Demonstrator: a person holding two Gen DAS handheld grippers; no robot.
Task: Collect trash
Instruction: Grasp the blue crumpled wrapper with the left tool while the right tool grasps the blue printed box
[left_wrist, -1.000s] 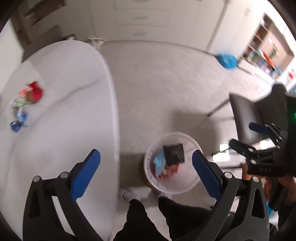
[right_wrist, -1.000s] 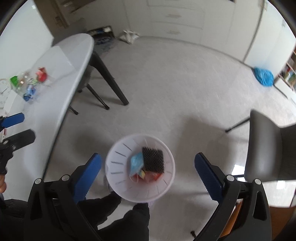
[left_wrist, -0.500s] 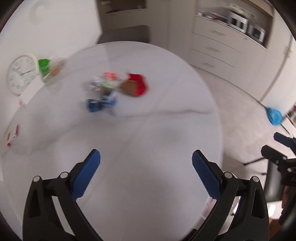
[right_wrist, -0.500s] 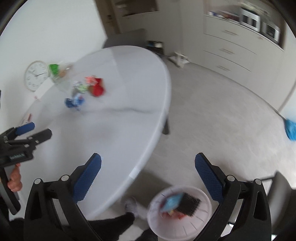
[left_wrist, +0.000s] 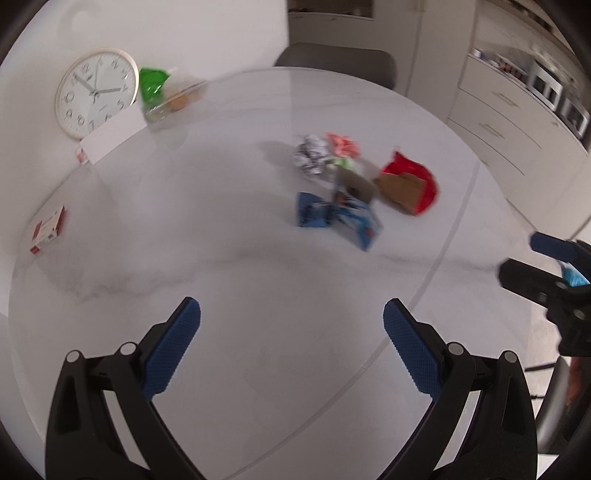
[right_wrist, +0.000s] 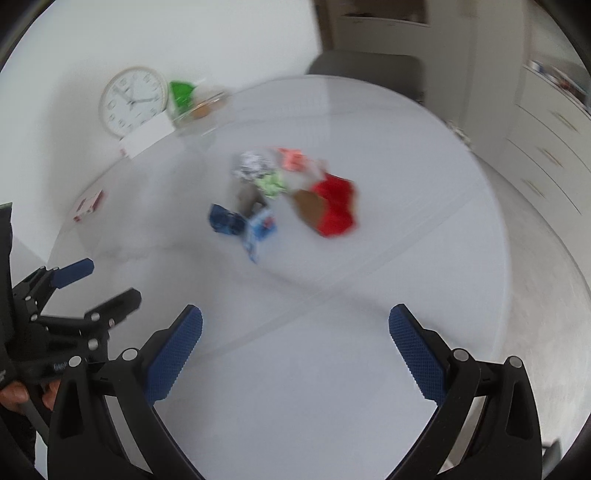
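Observation:
A small heap of trash lies on the round white table (left_wrist: 258, 295) (right_wrist: 332, 350): a red and brown wrapper (left_wrist: 408, 186) (right_wrist: 330, 208), a blue wrapper (left_wrist: 338, 218) (right_wrist: 242, 223), crumpled foil (left_wrist: 312, 155) (right_wrist: 251, 164), a pink scrap (left_wrist: 343, 144) (right_wrist: 291, 158) and a green scrap (right_wrist: 271, 184). My left gripper (left_wrist: 291, 345) hovers open and empty over the near part of the table, well short of the heap. The right gripper (right_wrist: 295, 349) is open and empty too, also short of the heap. Each gripper shows at the edge of the other's view.
A wall clock (left_wrist: 96, 92) leans at the table's far left beside a white card (left_wrist: 110, 138) and a green bag with a clear container (left_wrist: 166, 92). A small red box (left_wrist: 48, 229) lies at the left edge. A dark chair (left_wrist: 336, 62) stands behind; drawers (left_wrist: 517, 122) lie right.
Both views have swung up from the floor and the white bin to the tabletop. The trash heap is now nearer and more central. Both grippers have stayed open.

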